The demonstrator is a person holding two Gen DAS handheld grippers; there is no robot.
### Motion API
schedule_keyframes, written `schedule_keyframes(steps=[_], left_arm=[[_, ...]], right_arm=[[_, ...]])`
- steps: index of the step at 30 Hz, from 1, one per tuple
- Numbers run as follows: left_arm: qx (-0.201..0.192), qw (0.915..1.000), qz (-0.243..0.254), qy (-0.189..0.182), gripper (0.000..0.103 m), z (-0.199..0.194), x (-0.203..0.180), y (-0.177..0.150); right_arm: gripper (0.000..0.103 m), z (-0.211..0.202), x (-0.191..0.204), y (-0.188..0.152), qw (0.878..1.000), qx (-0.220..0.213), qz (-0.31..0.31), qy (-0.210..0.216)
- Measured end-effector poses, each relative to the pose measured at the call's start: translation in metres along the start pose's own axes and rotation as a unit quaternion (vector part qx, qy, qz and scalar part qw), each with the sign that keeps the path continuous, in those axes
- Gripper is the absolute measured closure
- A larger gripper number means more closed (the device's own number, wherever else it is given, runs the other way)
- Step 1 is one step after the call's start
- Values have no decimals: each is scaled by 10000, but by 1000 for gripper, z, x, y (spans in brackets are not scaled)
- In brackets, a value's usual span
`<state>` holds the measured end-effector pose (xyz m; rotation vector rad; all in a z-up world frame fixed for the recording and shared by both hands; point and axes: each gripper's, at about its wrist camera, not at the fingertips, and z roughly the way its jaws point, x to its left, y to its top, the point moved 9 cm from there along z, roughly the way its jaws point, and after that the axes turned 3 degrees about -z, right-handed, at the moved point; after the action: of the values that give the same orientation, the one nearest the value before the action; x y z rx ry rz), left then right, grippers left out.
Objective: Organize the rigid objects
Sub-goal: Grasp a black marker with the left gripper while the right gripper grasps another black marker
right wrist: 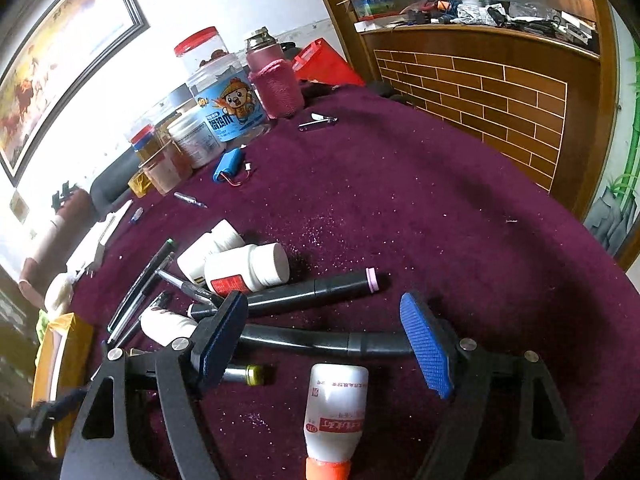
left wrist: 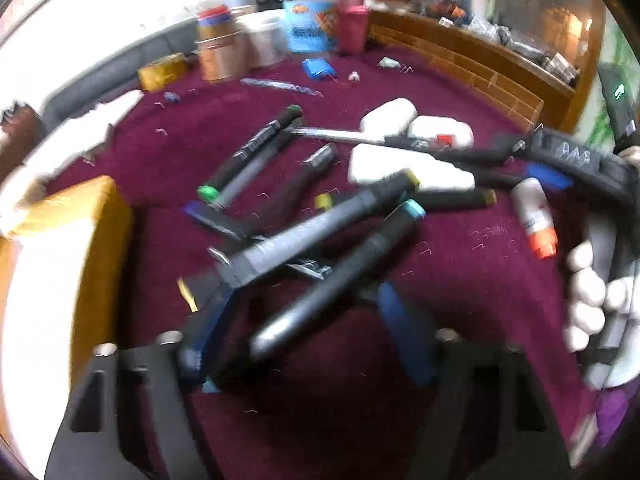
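A pile of grey and black markers [left wrist: 320,224] lies on the maroon cloth, with white pill bottles [left wrist: 404,168] behind it. My left gripper [left wrist: 304,320] is open, its blue pads either side of the teal-capped marker [left wrist: 348,276]; the view is motion-blurred. My right gripper [right wrist: 328,340] is open just above a long black marker [right wrist: 320,342]. A white bottle with an orange cap [right wrist: 334,412] lies under it, and a pink-tipped marker [right wrist: 316,288] and white pill bottles [right wrist: 248,268] lie beyond.
A yellow-edged box [left wrist: 80,264] stands at the left. Jars, a blue snack tub [right wrist: 228,112] and a pink-sleeved flask [right wrist: 276,80] stand at the table's far edge. A blue battery pack [right wrist: 228,164] lies near them. A wooden counter [right wrist: 500,92] stands at the right.
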<state>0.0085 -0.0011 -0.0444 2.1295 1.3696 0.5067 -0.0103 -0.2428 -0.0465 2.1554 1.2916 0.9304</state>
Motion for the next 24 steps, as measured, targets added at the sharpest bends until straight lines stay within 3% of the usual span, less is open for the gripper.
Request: schedule_keyframes(steps=[1, 2, 4, 6, 11, 14, 17, 18, 19, 20, 24], left_arm=[[168, 9998, 6, -142, 74, 7, -4, -4], [168, 9985, -143, -492, 85, 4, -8, -4], [379, 9946, -224, -936, 86, 0, -15, -8], [445, 9955, -144, -829, 86, -3, -15, -12], [552, 9937, -161, -966, 84, -3, -19, -23], [510, 9946, -112, -891, 70, 1, -22, -19], [443, 9955, -37, -835, 67, 6, -29, -13], [347, 9970, 38, -693, 68, 9, -32, -11], [284, 9979, 121, -577, 85, 10, -34, -11], [268, 9981, 171, -521, 92, 10, -34, -11], [222, 9956, -47, -909, 91, -1, -34, -15]], right_arm=[[29, 1, 1, 1, 10000, 17, 11, -6], [29, 3, 0, 1, 10000, 25, 14, -17], [29, 3, 1, 2, 10000, 36, 11, -24], [29, 4, 1, 2, 10000, 56, 4, -27], [29, 4, 1, 1, 10000, 76, 5, -39], [29, 4, 1, 1, 10000, 86, 3, -45], [29, 5, 1, 0, 9999, 96, 0, -56], [29, 5, 1, 0, 9999, 94, 5, -56], [29, 5, 1, 0, 9999, 97, 7, -57], [29, 5, 1, 0, 9999, 104, 12, -61], [29, 7, 0, 0, 9999, 131, 16, -87]])
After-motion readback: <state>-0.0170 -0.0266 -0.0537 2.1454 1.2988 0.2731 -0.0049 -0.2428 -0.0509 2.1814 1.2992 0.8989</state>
